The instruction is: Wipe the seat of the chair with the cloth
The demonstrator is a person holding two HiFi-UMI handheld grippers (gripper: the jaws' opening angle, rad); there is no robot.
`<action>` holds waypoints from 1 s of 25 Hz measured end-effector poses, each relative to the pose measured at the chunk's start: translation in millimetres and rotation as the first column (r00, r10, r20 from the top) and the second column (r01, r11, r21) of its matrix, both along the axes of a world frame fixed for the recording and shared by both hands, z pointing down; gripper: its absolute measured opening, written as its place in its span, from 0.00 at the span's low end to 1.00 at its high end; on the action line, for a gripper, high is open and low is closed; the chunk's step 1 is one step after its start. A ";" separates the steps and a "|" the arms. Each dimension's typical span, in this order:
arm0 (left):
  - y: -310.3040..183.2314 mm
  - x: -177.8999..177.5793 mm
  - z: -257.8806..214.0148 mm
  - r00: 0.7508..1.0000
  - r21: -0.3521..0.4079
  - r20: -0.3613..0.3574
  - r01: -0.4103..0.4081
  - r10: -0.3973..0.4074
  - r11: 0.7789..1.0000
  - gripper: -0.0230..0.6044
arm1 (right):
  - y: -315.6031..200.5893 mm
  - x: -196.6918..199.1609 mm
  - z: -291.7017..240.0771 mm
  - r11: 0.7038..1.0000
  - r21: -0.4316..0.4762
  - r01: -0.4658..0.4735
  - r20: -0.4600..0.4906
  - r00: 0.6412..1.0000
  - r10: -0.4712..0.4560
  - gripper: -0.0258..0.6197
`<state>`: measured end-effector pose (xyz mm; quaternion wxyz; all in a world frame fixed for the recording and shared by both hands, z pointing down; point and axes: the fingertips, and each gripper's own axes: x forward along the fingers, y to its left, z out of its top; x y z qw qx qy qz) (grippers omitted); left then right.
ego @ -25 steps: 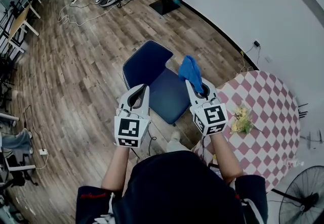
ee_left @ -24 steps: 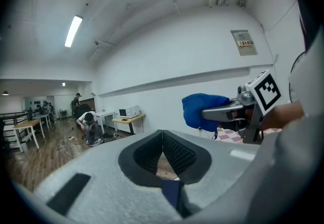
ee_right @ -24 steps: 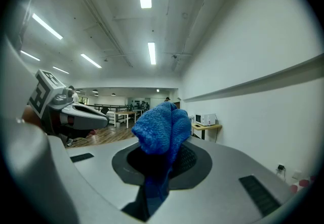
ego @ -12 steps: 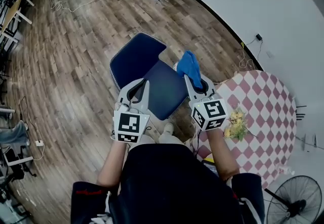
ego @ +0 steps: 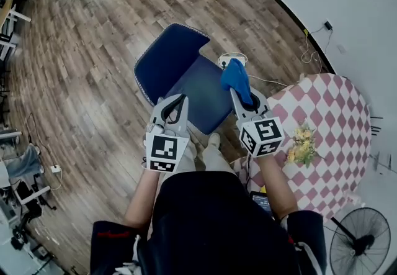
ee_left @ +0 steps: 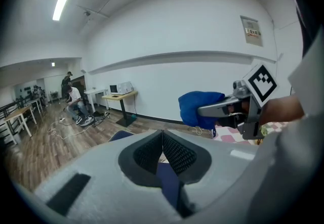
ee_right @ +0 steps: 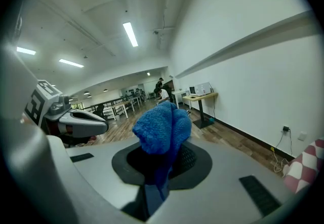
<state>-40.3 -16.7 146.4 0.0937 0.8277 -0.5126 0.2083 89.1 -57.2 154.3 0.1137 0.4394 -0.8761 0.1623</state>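
A dark blue chair with its seat (ego: 205, 97) and backrest (ego: 166, 59) stands on the wooden floor in the head view. My right gripper (ego: 237, 92) hangs over the seat's right edge, shut on a bunched blue cloth (ego: 236, 79) that sticks up from its jaws (ee_right: 162, 128). My left gripper (ego: 175, 105) is over the seat's near left edge, shut with nothing between its fingers (ee_left: 163, 153). From the left gripper view the cloth (ee_left: 200, 108) and the right gripper (ee_left: 238, 109) show at the right.
A round table with a pink checked cover (ego: 329, 137) and a small bunch of flowers (ego: 301, 146) is at the right. A fan (ego: 360, 239) stands at the bottom right. A white cable (ego: 232, 56) lies by the wall. Desks (ee_right: 200, 99) and a person (ee_left: 76, 101) are far off.
Both grippers have sunk toward the chair seat, the cloth still held in the right one. The chair now sits closer under the grippers and the view has tipped further down.
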 end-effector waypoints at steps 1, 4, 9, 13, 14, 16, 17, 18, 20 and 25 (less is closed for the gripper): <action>-0.8 -0.8 7.9 1.000 -0.013 0.004 -0.012 0.012 1.000 0.06 | -0.2 -2.4 8.7 1.000 -0.018 -0.005 -0.004 1.000 0.005 0.10; -1.4 -3.7 36.1 0.999 -0.064 0.013 -0.048 0.049 0.997 0.06 | 3.2 -11.4 40.3 0.996 -0.083 -0.016 -0.021 1.000 0.015 0.10; -8.6 -12.2 93.4 0.995 -0.163 -0.024 -0.099 0.097 0.982 0.06 | 6.6 -31.8 98.7 0.982 -0.189 -0.023 -0.069 0.998 0.010 0.10; -7.6 -21.0 141.1 0.992 -0.236 -0.037 -0.122 0.116 0.964 0.06 | 16.9 -40.5 145.6 0.960 -0.278 -0.037 -0.102 0.995 0.008 0.10; -5.2 -22.1 153.2 0.992 -0.257 -0.043 -0.128 0.121 0.958 0.06 | 21.2 -40.5 157.3 0.952 -0.302 -0.043 -0.111 0.994 0.009 0.10; -0.1 -22.5 177.6 0.990 -0.295 -0.054 -0.141 0.131 0.945 0.06 | 29.9 -38.8 180.8 0.936 -0.348 -0.058 -0.124 0.992 0.015 0.10; 1.2 -22.7 190.2 0.989 -0.311 -0.060 -0.146 0.134 0.939 0.06 | 32.8 -37.6 192.6 0.928 -0.367 -0.067 -0.129 0.991 0.021 0.10; 1.5 -22.9 203.1 0.989 -0.325 -0.065 -0.149 0.135 0.934 0.06 | 34.6 -36.6 204.7 0.921 -0.383 -0.076 -0.131 0.991 0.027 0.10; 0.4 -22.4 228.9 0.988 -0.347 -0.074 -0.156 0.139 0.925 0.06 | 36.9 -35.7 229.0 0.908 -0.410 -0.089 -0.134 0.990 0.037 0.10; 1.5 -22.1 289.5 0.985 -0.390 -0.066 -0.172 0.158 0.904 0.06 | 54.2 -48.7 283.3 0.889 -0.453 -0.067 -0.171 0.985 -0.012 0.10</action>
